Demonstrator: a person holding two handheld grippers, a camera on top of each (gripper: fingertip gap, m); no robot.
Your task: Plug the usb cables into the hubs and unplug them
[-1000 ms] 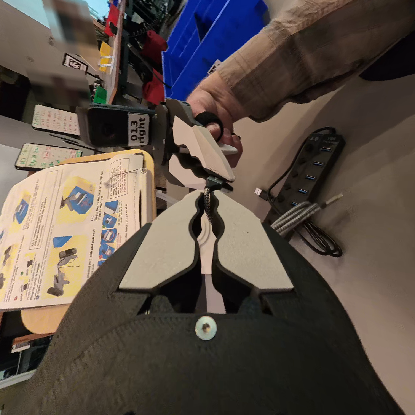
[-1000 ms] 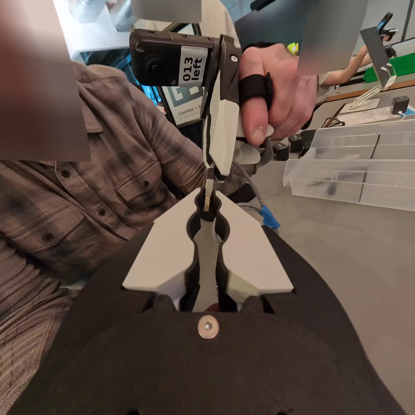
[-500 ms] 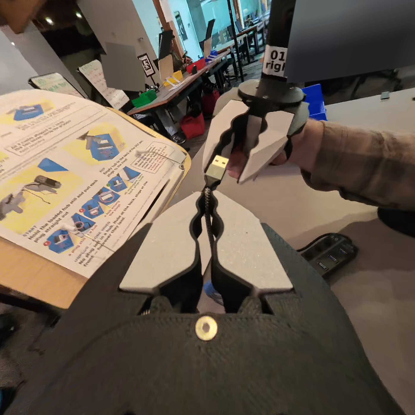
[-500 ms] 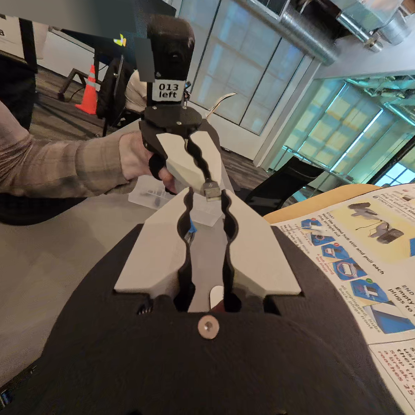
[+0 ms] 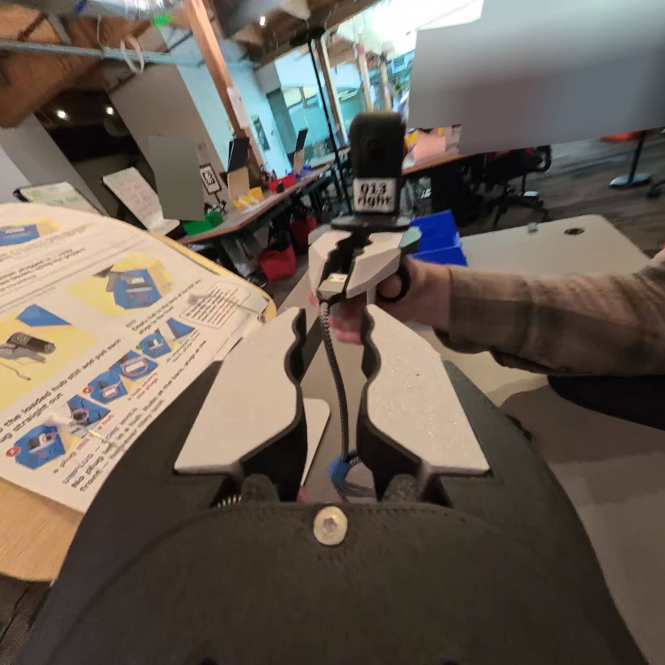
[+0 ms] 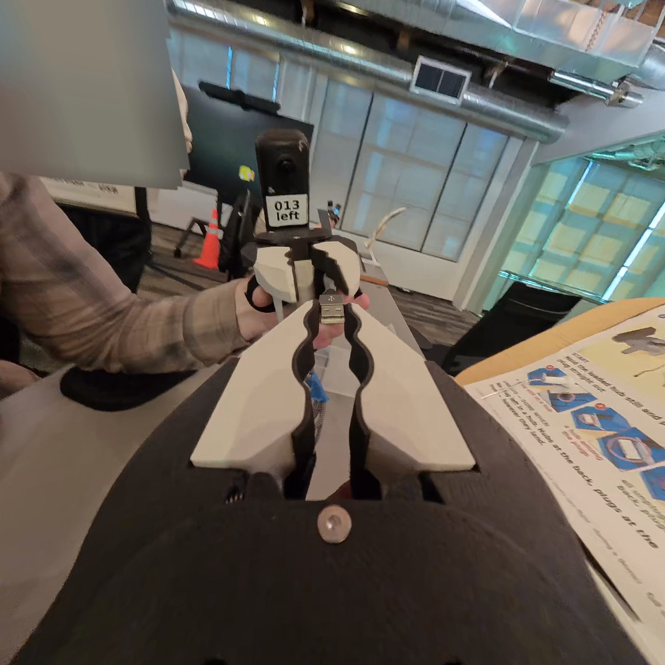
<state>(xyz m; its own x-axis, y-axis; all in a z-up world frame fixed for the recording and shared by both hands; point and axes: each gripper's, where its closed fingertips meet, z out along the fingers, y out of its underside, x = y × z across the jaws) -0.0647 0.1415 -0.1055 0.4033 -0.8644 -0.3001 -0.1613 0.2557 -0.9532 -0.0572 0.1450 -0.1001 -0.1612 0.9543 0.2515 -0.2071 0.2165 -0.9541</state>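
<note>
Left wrist view: left gripper (image 5: 333,329) open, right gripper (image 5: 336,284) clamped on the USB plug (image 5: 333,281).

Braided cable (image 5: 336,374) hangs from the plug, runs down through the gap between the left fingers (image 5: 252,392) without touching either, to a blue tie (image 5: 338,467) near the base. Right gripper faces the camera, just beyond the left tips, held by a hand (image 5: 414,298) in a plaid sleeve (image 5: 557,320). Instruction sheet (image 5: 90,324) on a wooden board (image 5: 21,539) at left; grey table (image 5: 575,485) at right; blue bin (image 5: 437,237) behind.

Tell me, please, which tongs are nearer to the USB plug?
Right. The right tongs pinch the USB plug at their tips. The left tongs face it, open and short of it, with the braided cable passing between them.
</note>
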